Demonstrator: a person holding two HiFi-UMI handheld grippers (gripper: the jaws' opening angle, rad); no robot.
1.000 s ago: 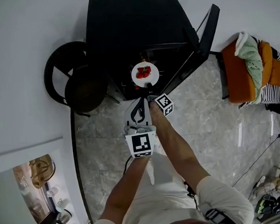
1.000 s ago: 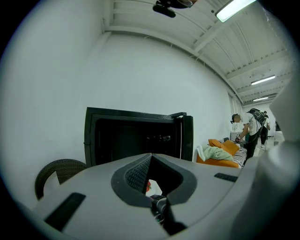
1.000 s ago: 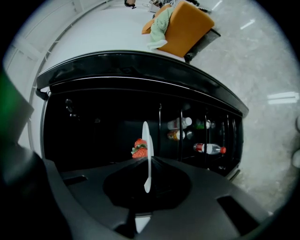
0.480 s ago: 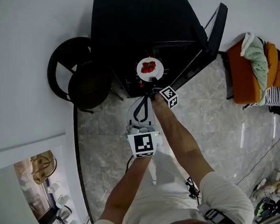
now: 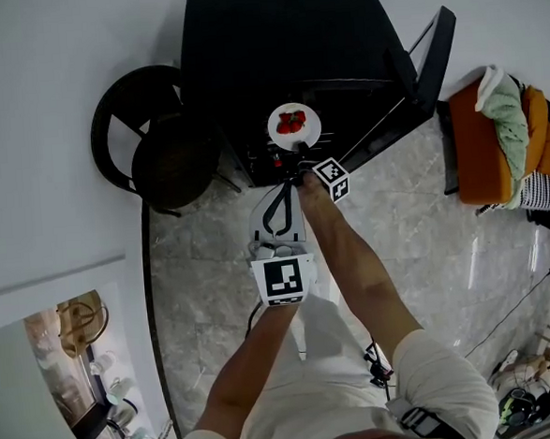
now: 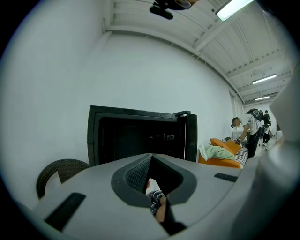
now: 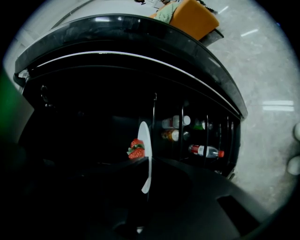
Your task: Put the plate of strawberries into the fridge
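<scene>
Seemingly, plate (image 7: 144,136) in right hand-held gripper (image 5: 300,152).

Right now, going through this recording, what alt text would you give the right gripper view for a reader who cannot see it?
The right hand-held gripper is shut on the rim of a white plate, seen edge-on, with strawberries on it, at the mouth of an open black fridge. Bottles sit behind wire rails to the right.

Marble floor (image 5: 203,266), white wall (image 5: 42,108) — wicker chair (image 5: 168,170)
</scene>
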